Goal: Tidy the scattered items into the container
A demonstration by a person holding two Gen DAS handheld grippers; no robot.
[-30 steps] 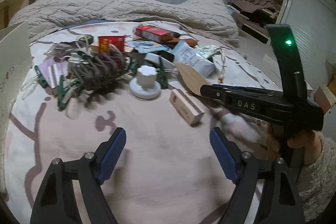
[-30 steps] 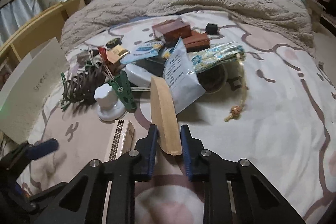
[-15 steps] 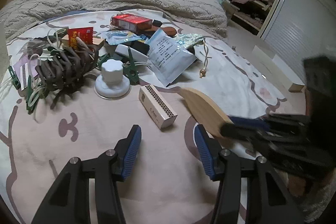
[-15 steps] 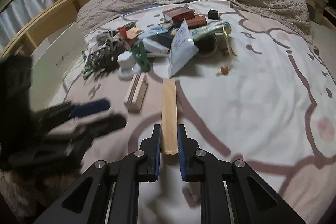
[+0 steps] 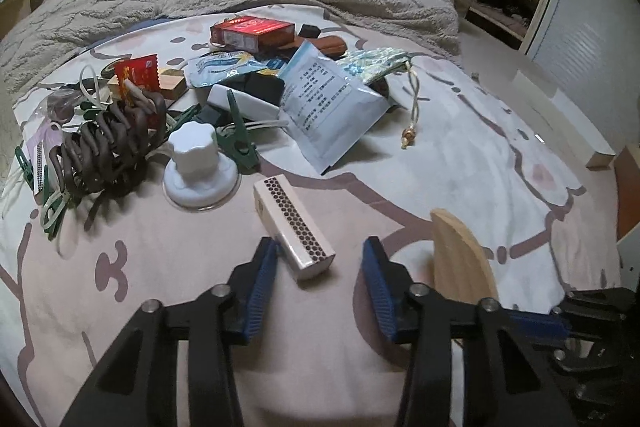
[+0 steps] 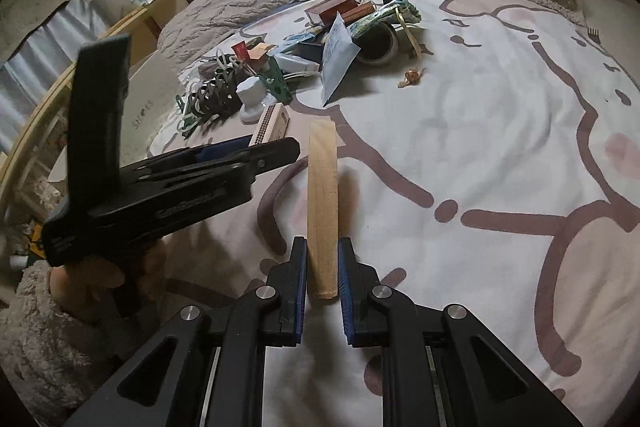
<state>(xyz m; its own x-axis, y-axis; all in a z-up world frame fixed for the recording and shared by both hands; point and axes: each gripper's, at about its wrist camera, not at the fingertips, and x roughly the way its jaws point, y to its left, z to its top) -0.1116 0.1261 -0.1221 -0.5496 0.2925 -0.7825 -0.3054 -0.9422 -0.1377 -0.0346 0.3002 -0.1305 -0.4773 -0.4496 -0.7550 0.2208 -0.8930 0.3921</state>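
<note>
In the left wrist view a heap of loose items fills the upper left and centre of the bed [image 5: 480,187]. Farthest left lies a brown coil [image 5: 112,143] among green pegs, with a red packet [image 5: 138,73] just above it. Next comes a white knob [image 5: 196,163] on its round base, then a green peg [image 5: 238,137] leaning beside it. A red box [image 5: 252,31] sits at upper centre, a white pouch [image 5: 332,107] to its lower right, and a patterned drawstring bag [image 5: 380,61] further right.

At lower centre the left gripper [image 5: 320,287] is closing, its blue pads on either side of the near end of the matchbox [image 5: 294,223]; the left pad looks just at the box's edge, the right pad stands clear of it.

At lower right the wooden piece [image 5: 460,259] stands on edge. In the right wrist view the right gripper [image 6: 323,279] is clamped on the near end of that piece, at lower centre, with the rest pointing up the frame towards the heap. A hand [image 6: 108,275] holds the left gripper at the left of that view.

No container can be made out for certain in either view.
</note>
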